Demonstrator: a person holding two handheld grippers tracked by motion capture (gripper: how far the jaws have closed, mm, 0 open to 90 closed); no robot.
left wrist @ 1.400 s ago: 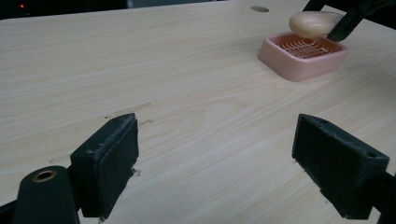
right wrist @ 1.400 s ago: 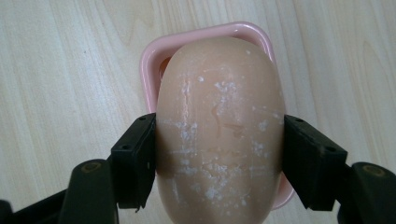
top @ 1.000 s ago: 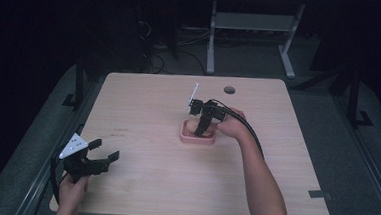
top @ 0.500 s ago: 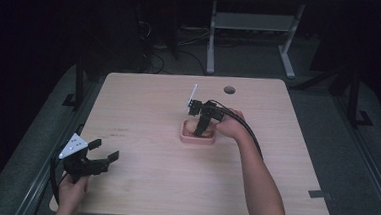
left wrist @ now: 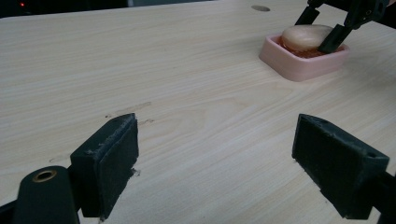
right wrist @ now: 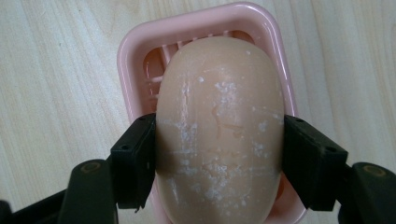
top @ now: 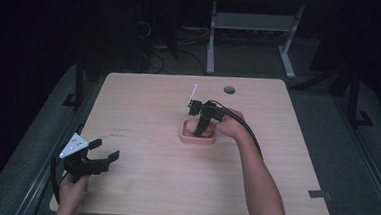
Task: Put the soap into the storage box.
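Gripping a pale bar of soap [right wrist: 219, 128] across its width, the right gripper [top: 202, 124] stands over a pink soap dish [top: 197, 136] near the middle of the counter [top: 283, 193], somewhat toward its far edge. In the right gripper view both black pads press the bar's two long sides, and the bar lies lengthwise in the dish, its far end near the dish's far rim; whether the soap is resting on the ribbed floor or raised just clear of it cannot be told. The left gripper [top: 91, 160] hangs near the counter's near left corner, well apart from the dish, its jaws spread wide with nothing between them, and its own camera looks across bare wood toward the dish and the soap [left wrist: 306, 37]. The step in hand appears to be a grasp of the bar at the dish. To do it well, the hold should stay square across the bar's middle, since soap is slick and rounded and could squirt out under an off-centre squeeze; any lift should go straight up so the light dish is not dragged along, and the free gripper could steady the rim if it clings.
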